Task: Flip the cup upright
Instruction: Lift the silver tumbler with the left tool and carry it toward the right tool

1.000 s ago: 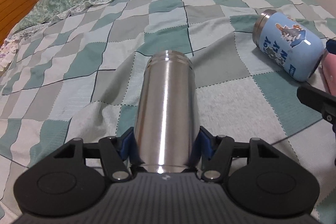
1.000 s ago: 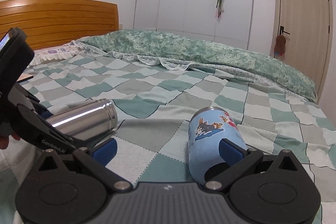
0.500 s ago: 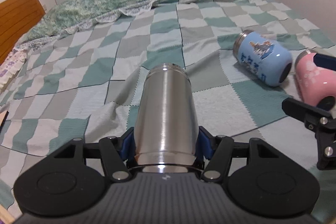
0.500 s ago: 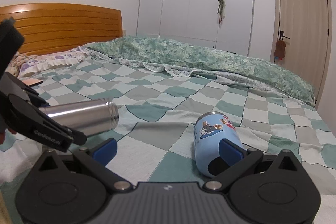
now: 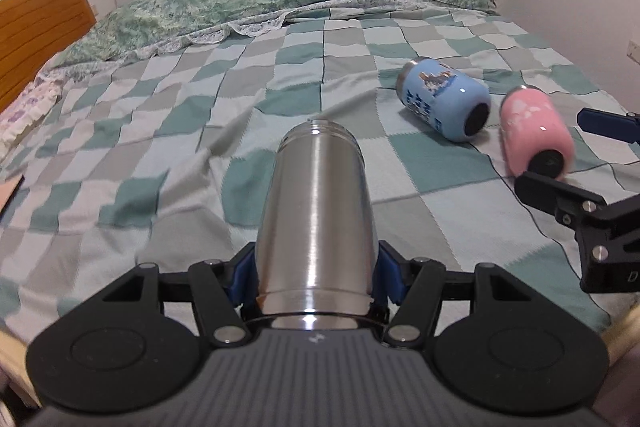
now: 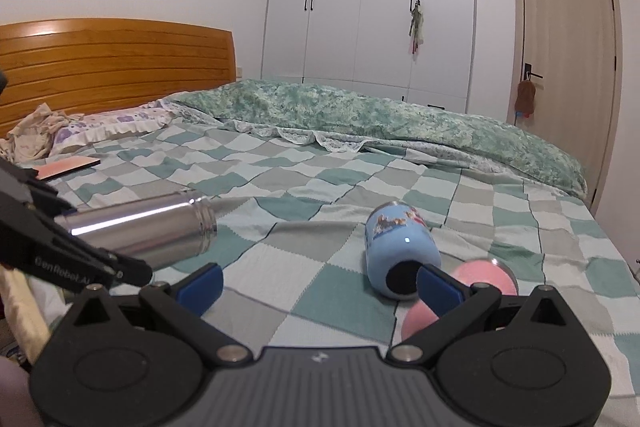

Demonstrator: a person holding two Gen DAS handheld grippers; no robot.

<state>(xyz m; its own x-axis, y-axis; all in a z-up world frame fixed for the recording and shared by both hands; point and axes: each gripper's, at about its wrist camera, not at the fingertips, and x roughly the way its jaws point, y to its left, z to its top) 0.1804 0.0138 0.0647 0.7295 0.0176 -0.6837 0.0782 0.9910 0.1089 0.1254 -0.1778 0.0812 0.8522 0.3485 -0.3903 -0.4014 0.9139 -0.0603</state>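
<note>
On the bed (image 5: 120,155), three cups: steel cup (image 5: 316,219), blue cup (image 5: 444,103), pink cup (image 5: 534,131).

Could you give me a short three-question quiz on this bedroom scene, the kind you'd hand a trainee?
1. True or false: the left gripper is shut on the steel cup.
2. Which cup lies nearest the right gripper? A) the blue cartoon cup B) the pink cup C) the steel cup
3. Fill in: the blue and pink cups both lie on their ____ on the checked bedspread.

Key
1. True; both blue pads press its sides and it is held off the bed.
2. B; it sits just behind the right-hand finger.
3. sides
</note>
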